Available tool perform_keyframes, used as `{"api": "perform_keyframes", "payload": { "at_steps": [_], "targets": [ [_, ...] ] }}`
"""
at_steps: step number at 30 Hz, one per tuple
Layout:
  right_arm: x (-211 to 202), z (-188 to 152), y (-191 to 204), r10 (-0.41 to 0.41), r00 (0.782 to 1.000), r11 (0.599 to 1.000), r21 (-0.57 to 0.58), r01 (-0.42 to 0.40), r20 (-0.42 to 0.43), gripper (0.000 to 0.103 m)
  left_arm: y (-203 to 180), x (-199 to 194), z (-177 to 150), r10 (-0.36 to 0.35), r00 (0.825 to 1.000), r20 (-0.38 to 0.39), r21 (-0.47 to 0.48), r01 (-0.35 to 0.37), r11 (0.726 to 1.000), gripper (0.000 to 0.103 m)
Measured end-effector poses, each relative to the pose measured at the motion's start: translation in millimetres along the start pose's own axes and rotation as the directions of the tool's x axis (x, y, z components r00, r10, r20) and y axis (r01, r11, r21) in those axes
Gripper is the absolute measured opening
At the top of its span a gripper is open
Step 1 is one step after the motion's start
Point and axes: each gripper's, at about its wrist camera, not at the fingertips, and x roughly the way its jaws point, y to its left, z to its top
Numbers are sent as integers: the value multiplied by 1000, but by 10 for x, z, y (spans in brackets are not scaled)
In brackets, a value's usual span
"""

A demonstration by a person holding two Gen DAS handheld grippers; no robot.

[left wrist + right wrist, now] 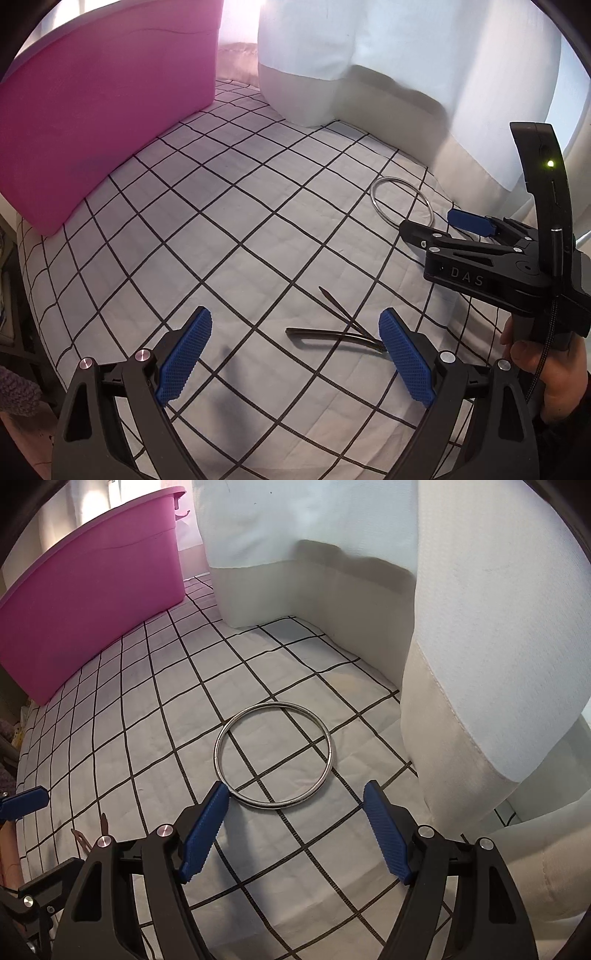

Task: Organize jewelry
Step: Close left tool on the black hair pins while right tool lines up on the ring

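A silver bangle [273, 704] lies flat on the checked cloth [147, 720]. My right gripper [295, 830] is open just short of it, and its left pad tip overlaps the ring's near-left rim. In the left wrist view the same bangle [373, 195] sits far right, with the right gripper [428, 220] beside it. A dark, thin bent pin [328, 334] lies on the cloth in front of my left gripper [295, 354], whose jaws are open; the pin's far end is hidden behind the right pad [406, 362]. Nothing is held.
A pink plastic bin [103, 129] stands on the cloth at the back left. White curtain folds [461, 646] hang down to the cloth at the back and right, close to the bangle. A hand [546, 373] holds the right gripper's handle.
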Motion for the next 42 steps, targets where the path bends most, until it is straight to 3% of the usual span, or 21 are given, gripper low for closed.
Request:
{"api": "perform_keyframes", "payload": {
  "at_steps": [6, 17, 20, 22, 25, 27, 33, 42],
  "targets": [
    [-50, -29, 6, -6, 1000, 1000, 4, 6, 9, 73, -122, 147, -56, -11, 999, -43, 7, 12, 1000, 90],
    [38, 66, 93, -19, 1000, 1000, 1, 19, 15, 82, -267, 188, -163, 74, 996, 50, 83, -78, 993, 90],
    [87, 119, 116, -16, 1000, 1000, -5, 16, 17, 84, -238, 154, -174, 76, 995, 66, 83, -82, 993, 82],
    [104, 140, 127, -12, 1000, 1000, -9, 13, 16, 84, -237, 126, -179, 71, 994, 80, 88, -78, 993, 66],
    [116, 154, 133, -6, 1000, 1000, -10, 6, 21, 83, -232, 111, -181, 64, 995, 80, 97, -71, 993, 66],
    [93, 150, 142, -8, 999, 1000, -6, 8, 36, 67, -219, 94, -194, 58, 995, 84, 99, -66, 993, 65],
    [89, 140, 144, 0, 999, 1000, 18, -1, 49, 67, -60, 29, -164, 61, 995, 84, 55, -66, 996, 65],
    [-198, -37, 79, 20, 996, 998, 58, -25, 90, 66, 195, -242, 73, 80, 985, 151, 9, -83, 997, 65]
  ]
}}
